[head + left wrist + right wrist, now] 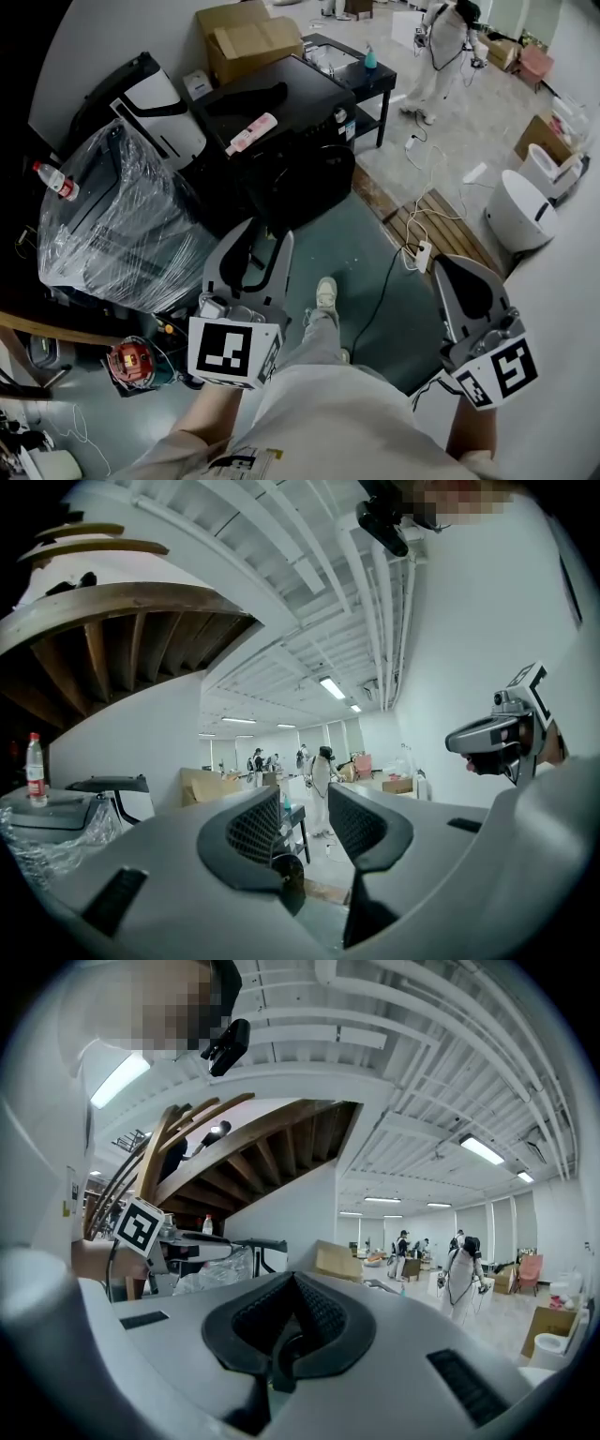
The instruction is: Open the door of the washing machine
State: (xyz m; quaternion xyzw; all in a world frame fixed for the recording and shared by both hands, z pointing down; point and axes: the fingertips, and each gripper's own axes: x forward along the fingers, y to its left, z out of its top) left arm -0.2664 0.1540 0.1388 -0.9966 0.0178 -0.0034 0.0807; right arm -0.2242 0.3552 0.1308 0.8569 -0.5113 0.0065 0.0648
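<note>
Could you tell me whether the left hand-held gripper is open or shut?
Open: the left hand-held gripper shows its jaws apart in its own view, nothing between them.

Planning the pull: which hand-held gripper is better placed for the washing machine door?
Likely left. The left hand-held gripper points at the washing machine door, jaws apart; the right hand-held gripper is off to the side, jaws together.

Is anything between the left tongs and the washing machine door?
Nothing visible. The left tongs stand open and empty, aimed at the washing machine door, with no object in the gap between them. The plastic-wrapped appliance sits off to the left.
</note>
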